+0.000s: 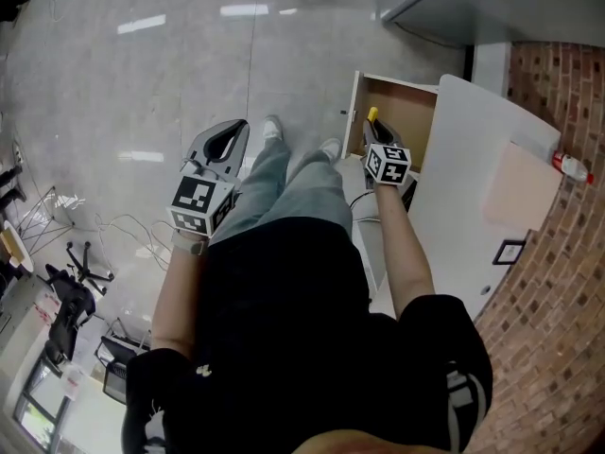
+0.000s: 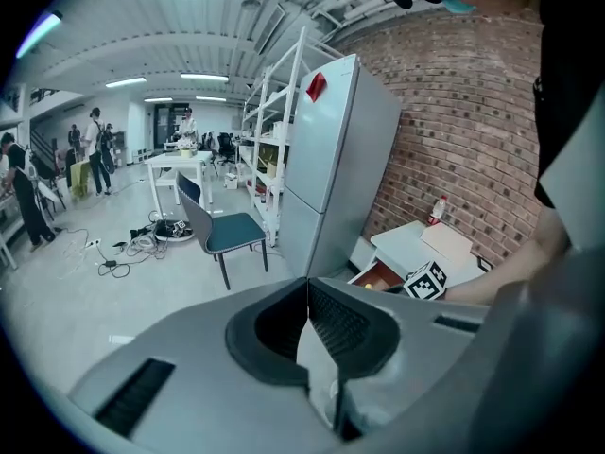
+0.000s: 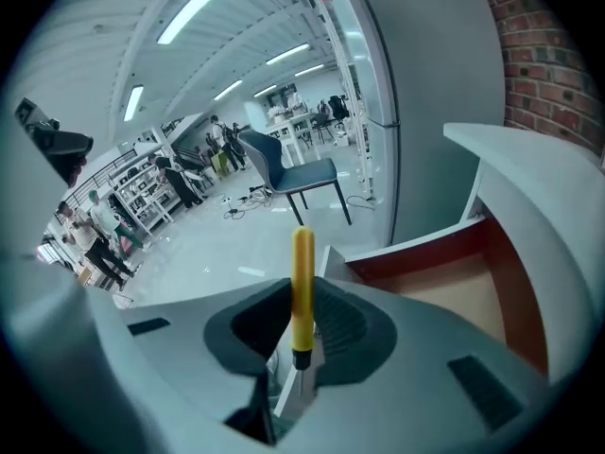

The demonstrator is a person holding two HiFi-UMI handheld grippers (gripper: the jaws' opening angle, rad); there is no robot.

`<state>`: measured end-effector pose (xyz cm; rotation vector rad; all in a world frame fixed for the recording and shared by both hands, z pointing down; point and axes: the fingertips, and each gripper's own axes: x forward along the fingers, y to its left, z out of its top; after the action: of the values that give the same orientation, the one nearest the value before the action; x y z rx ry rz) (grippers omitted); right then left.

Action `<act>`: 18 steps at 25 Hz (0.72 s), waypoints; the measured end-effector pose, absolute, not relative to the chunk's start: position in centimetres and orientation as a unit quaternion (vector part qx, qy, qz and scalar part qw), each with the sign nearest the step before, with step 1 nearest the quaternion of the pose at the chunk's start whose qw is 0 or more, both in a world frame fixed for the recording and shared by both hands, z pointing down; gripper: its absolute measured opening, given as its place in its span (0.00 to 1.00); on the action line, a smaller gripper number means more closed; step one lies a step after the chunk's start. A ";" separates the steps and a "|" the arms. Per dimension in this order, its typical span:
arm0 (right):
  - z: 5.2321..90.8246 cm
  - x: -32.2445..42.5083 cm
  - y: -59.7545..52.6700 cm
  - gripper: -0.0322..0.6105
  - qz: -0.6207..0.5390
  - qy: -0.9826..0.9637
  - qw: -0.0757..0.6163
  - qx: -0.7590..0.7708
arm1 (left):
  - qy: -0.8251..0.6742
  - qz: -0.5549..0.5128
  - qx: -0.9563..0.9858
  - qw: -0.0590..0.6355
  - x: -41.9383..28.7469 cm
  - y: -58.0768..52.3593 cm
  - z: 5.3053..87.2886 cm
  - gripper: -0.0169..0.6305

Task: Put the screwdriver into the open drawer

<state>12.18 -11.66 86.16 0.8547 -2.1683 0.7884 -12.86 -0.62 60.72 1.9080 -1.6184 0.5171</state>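
Note:
A screwdriver with a yellow handle stands upright between the jaws of my right gripper, which is shut on it near the base of the handle. In the head view the right gripper hangs at the near edge of the open drawer, and the yellow handle pokes out over the wooden inside. The drawer's bare brown bottom lies just right of the jaws. My left gripper hangs over the floor to the left, apart from the drawer. Its jaws are shut with nothing held.
The drawer belongs to a white cabinet set against a brick wall; a small bottle lies at its far edge. A tall grey fridge stands behind it. A blue chair and cables are on the floor.

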 end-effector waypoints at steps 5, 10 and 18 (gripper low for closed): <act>90.6 11.8 -11.0 0.17 0.309 -0.815 0.356 0.337 | -0.593 0.209 0.709 0.319 -13.8 1.1 63.6 0.03; 94.4 12.5 -10.2 0.17 0.332 -0.787 0.373 0.362 | -0.579 0.224 0.710 0.334 -14.6 2.8 65.2 0.03; 99.3 14.1 -9.3 0.17 0.354 -0.742 0.404 0.402 | -0.557 0.237 0.714 0.352 -15.4 3.9 67.1 0.03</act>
<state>14.10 -9.26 99.27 1.0146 -1.8737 0.8933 -15.44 3.92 67.09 1.8469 -1.4415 0.6134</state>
